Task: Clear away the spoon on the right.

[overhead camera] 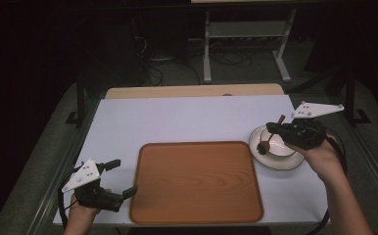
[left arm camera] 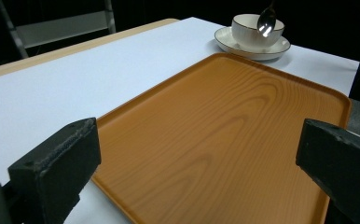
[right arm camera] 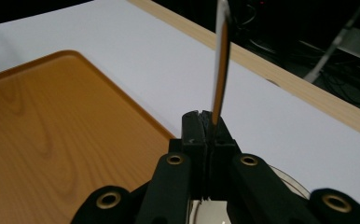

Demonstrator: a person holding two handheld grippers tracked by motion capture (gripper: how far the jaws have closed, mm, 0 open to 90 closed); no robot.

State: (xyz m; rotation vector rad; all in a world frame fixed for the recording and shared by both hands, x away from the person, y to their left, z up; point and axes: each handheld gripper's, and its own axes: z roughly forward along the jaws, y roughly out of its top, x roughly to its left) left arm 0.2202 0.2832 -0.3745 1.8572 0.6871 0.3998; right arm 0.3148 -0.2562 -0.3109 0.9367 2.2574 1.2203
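- We see a white counter with a strip of pale wood along its far edge.
- On the near middle of it lies a wooden tray, its surface bare, grain running across it.
- To the right of the tray, just beside its far right corner, we find a white saucer with a dark rim, and a white cup standing on it.
- Our left gripper hovers at the near left corner of the counter, just left of the tray. Its fingers stand wide apart with nothing between them; in the left gripper view the tray lies between and beyond them.
- Our right gripper hangs over the cup and saucer. Its fingers are pressed together on the handle of a spoon.
- The spoon tilts, handle up toward the far side, bowl low at the cup's left rim; we cannot tell whether it touches the cup.
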